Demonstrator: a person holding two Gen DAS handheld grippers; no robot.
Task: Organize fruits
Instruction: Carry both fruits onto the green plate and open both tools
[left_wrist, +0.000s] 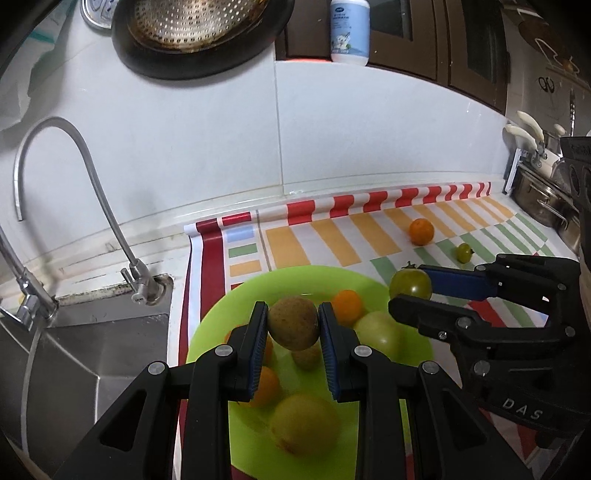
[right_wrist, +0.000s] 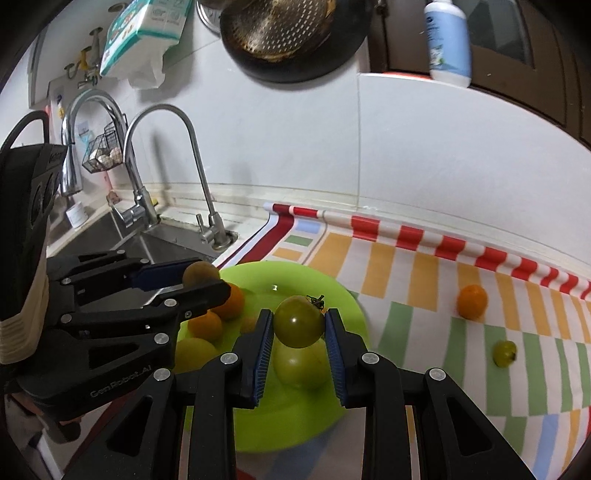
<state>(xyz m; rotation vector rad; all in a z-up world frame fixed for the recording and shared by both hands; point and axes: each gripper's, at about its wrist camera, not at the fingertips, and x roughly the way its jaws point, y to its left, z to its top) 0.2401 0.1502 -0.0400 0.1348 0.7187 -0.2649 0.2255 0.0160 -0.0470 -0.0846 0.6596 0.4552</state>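
Observation:
My left gripper (left_wrist: 293, 325) is shut on a brown kiwi (left_wrist: 293, 326) and holds it above the lime-green plate (left_wrist: 221, 314). My right gripper (right_wrist: 298, 325) is shut on a green tomato (right_wrist: 298, 322) above the same plate (right_wrist: 332, 295); it also shows in the left wrist view (left_wrist: 410, 286). On the plate lie several oranges (right_wrist: 207, 325), a second kiwi (left_wrist: 306, 356), a pale green fruit (right_wrist: 301, 363) and a yellow-green one (left_wrist: 304, 422). An orange (right_wrist: 471, 301) and a small green tomato (right_wrist: 505, 353) lie on the striped mat.
The striped mat (right_wrist: 406, 280) covers the counter up to the white tiled wall. A steel sink (left_wrist: 92, 350) with curved taps (left_wrist: 74, 184) lies left of the plate. A black pan (left_wrist: 199, 37) hangs above. Steel pots (left_wrist: 543, 199) stand at the far right.

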